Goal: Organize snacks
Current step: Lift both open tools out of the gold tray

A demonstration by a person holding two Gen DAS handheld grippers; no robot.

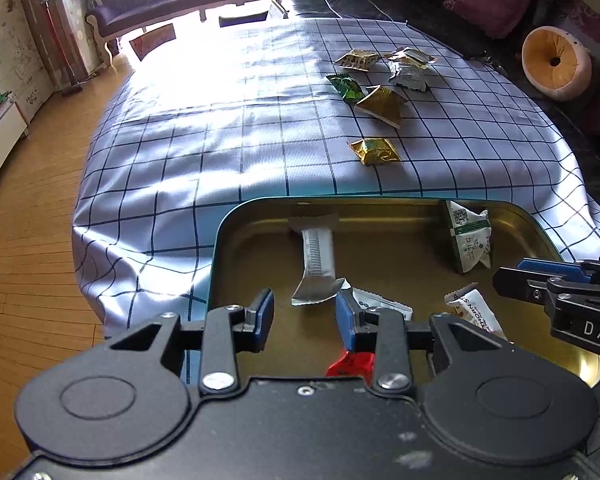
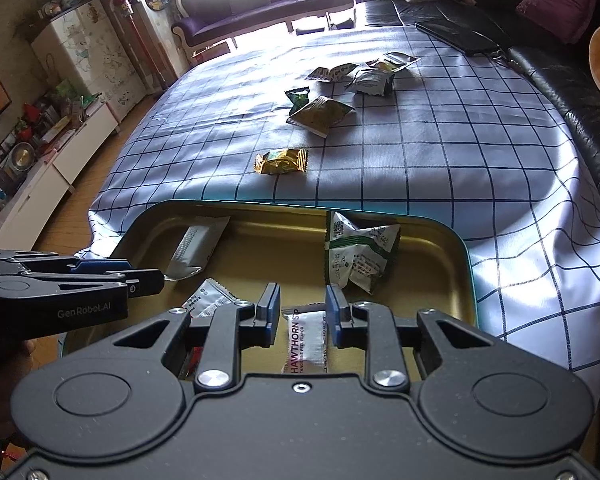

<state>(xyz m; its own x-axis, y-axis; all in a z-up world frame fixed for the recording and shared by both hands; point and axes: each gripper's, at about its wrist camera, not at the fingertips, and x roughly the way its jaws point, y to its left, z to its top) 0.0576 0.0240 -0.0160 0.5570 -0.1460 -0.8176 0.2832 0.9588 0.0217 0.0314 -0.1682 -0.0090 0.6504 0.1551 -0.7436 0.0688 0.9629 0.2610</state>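
Observation:
A gold-lined tin (image 1: 228, 220) (image 2: 460, 240) sits at the near edge of the checked cloth. Inside lie a silver stick packet (image 1: 318, 260) (image 2: 196, 248), a green-and-white packet (image 1: 470, 240) (image 2: 360, 256), a small white packet (image 1: 380, 304) (image 2: 210, 300), a red wrapper (image 1: 350, 362) and a hawthorn strip (image 1: 474, 312) (image 2: 304, 340). My left gripper (image 1: 305, 316) (image 2: 156, 278) hovers open over the tin's left half, holding nothing. My right gripper (image 2: 303, 312) (image 1: 500, 280) is open over the hawthorn strip, which rests on the tin floor under the gap.
Loose snacks lie farther out on the cloth: a gold packet (image 1: 376, 151) (image 2: 282, 161), an olive pack (image 1: 382, 106) (image 2: 320, 114), a green one (image 1: 346, 87) and a cluster (image 2: 370, 80). A phone (image 2: 456, 38) and black sofa (image 2: 560, 80) are right; wooden floor (image 1: 32, 240) left.

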